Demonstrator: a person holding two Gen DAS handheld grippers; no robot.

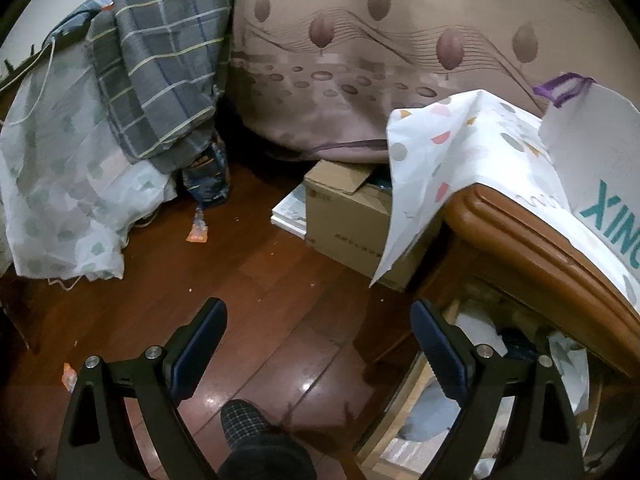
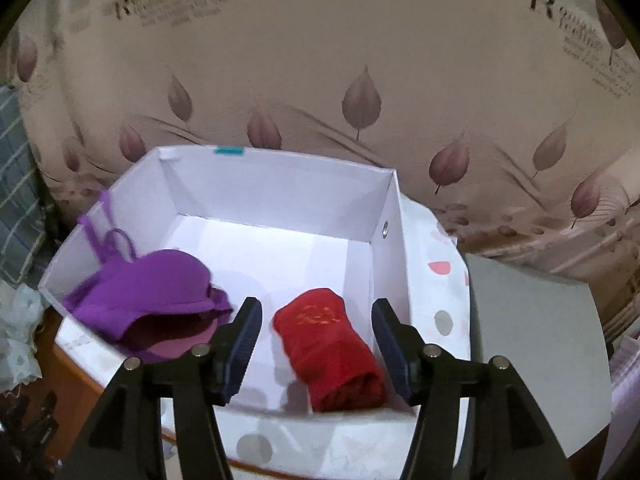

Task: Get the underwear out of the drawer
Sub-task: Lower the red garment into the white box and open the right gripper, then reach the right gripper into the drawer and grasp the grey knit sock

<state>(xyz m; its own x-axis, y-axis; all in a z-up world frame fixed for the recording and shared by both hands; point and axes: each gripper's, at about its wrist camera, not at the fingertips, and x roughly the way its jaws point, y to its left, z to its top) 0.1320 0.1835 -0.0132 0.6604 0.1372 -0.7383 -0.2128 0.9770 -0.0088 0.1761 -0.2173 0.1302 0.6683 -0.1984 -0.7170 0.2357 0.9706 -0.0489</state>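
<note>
We see a purple bra [image 2: 152,300] and a rolled red garment [image 2: 332,350] with a small gold motif lying in a white box [image 2: 280,196] that carries a teal tab on its far rim, all on a white cloth [image 2: 442,280] scattered with pink and grey dots. Behind it hangs a beige curtain [image 2: 320,80] printed with mauve leaves and dark lettering. From the left wrist we find a reddish-brown wooden floor [image 1: 280,300], a grey plaid blanket [image 1: 160,72] with pale yellow and white lines, and a plain brown cardboard carton [image 1: 344,208].
</note>
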